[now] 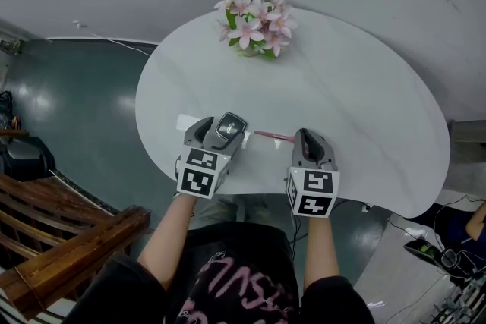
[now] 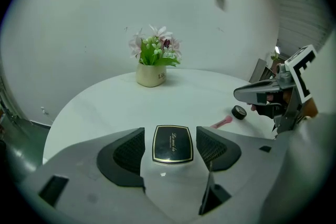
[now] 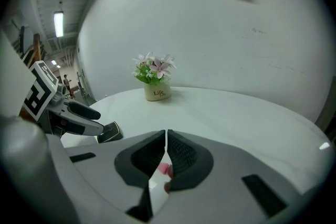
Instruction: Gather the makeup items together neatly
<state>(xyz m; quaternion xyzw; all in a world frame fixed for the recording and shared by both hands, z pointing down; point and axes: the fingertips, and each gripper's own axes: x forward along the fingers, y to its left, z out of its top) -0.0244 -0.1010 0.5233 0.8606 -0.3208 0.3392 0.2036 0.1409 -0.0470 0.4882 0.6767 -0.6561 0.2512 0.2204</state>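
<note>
Compact (image 2: 172, 143), black with a gold rim, sits clamped flat between the jaws of the left gripper (image 1: 225, 131), lid facing up, and is judged to be carried clear of the white surface (image 1: 357, 87). The right gripper (image 1: 306, 139) has its jaws closed almost edge to edge with nothing gripped. A pink stick (image 1: 272, 136) lies on the surface directly beneath them, visible through the narrow slit. The stick's long axis runs across the person, from under the right jaws toward the left gripper. A small black round item (image 2: 239, 112) lies just beside the stick's far end. The governing relation is that the stick and the round item lie to the right of the held compact and nearer the right gripper. Placing the compact alongside the stick, parallel to its axis, appears to be the next requirement.
</note>
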